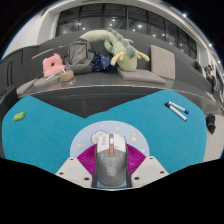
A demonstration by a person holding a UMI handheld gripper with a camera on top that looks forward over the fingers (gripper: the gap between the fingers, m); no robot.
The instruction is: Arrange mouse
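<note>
Claw (111,166) is sitting low over the teal desk mat (60,125), its two pale fingers reaching forward with magenta pads (92,158) facing inward. Between them a grey computer mouse with a smooth rounded plastic shell (111,163) is lying, and both pads are pressing against its flanks, so the claw is clenching on the mouse rather than standing loose around it. The opening is narrow, taken up by the mouse body alone.

The mouse's long axis is running straight along the fingers, away from the camera. Its nose, with a thin scroll-wheel line down the middle, is pointing ahead toward the far edge of the mat. Whether its underside is touching the mat or hanging just above it cannot be told from this angle.

No brand, label or writing is reading clearly on the mouse or anywhere else in view.

Ahead and to the right, well apart from the fingers, a blue-and-white pen (176,109) is lying on the mat at a slant. Near the mat's left edge a small yellow-green scrap (18,116) is resting. Beyond the mat, on the grey surface, a pink box-like item (52,66) is standing, and just beside it a long green plush toy (112,47) is sprawling across dark seating.
</note>
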